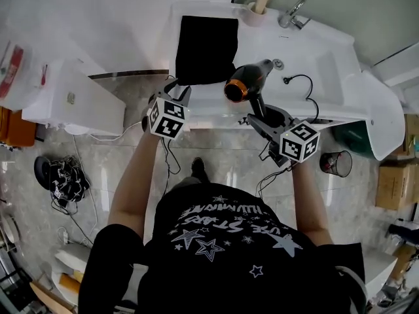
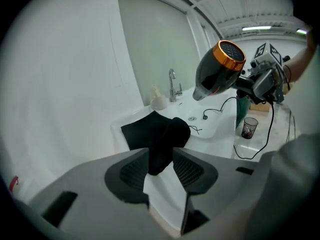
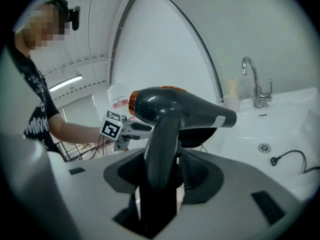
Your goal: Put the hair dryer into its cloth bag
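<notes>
A black cloth bag (image 1: 206, 48) lies flat on the left end of the white washbasin counter (image 1: 340, 44); its near corner droops over the edge. My left gripper (image 1: 178, 91) is at that corner. In the left gripper view the bag's (image 2: 150, 134) corner hangs between the jaws of the left gripper (image 2: 161, 160), which stand apart. My right gripper (image 1: 265, 115) is shut on the handle of the black hair dryer (image 1: 247, 84) with an orange ring, held upright over the counter's front edge. The handle (image 3: 160, 149) fills the right gripper (image 3: 160, 181).
The dryer's cord and plug (image 1: 286, 80) lie in the basin near the drain. A tap (image 1: 292, 13) and a cup (image 1: 255, 10) stand at the back. A small mesh bin (image 1: 335, 163) is on the floor at right, a white fixture (image 1: 78, 100) at left.
</notes>
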A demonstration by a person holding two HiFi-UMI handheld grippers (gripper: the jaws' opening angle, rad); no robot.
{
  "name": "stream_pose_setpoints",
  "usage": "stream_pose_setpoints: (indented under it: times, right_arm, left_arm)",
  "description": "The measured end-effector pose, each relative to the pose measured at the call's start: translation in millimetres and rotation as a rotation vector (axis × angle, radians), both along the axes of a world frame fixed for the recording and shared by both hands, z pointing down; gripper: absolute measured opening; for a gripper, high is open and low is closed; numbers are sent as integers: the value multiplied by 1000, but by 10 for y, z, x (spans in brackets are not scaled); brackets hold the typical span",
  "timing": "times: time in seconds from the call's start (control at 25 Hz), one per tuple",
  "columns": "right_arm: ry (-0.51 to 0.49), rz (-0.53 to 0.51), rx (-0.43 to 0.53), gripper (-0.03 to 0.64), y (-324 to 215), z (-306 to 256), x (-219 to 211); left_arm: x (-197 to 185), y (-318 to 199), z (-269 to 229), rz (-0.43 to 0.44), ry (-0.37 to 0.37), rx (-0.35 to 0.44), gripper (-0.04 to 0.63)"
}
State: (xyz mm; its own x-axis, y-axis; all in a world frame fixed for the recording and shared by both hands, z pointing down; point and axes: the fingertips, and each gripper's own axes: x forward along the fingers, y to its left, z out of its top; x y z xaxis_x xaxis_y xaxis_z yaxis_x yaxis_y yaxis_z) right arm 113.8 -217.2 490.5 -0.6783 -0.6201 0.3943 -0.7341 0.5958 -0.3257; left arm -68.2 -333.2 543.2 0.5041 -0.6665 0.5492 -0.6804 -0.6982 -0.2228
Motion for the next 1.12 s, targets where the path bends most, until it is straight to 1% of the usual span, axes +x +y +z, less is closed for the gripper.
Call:
stream_pose_setpoints:
  times: [0.12,0.28,0.36,0.44,0.48,0.56,0.64,0.68,0.8,1.0,1.12]
  right_arm:
    - [-4,8,-8,199,-13,36,15]
    - [-11,16,-13,199,-18,39,11]
    - [-14,25,-14,199,-38,32,6]
    - [-13,35,-15,199,-55,26,1]
    - [-12,37,-14,199,-59,19,-2]
    - [-10,34,-11,201,-66,-2,-11]
    - [-9,24,-8,199,-71,-22,-19]
    - [-7,15,-7,199,-71,-28,-21]
    - [-5,-31,-6,199,-61,-48,-18]
    - [21,-156,4,199,-30,-89,-26]
    - [39,-235,2,199,58,-71,-70]
  left_arm:
    - [61,-98,113,18,-52,21,195]
    - [128,-170,217,67,-144,63,215]
    - [154,-203,297,80,-165,47,213]
    - [144,-244,365,66,-175,28,210]
    - [125,-266,383,55,-185,28,198]
    - [74,-311,397,37,-215,39,142]
    - [28,-354,391,23,-234,42,44]
    - [22,-366,385,21,-233,34,25]
    - [62,-385,343,25,-202,-1,20]
    - [128,-473,205,10,-157,-42,18]
    - [144,-486,119,-3,-151,-54,18]
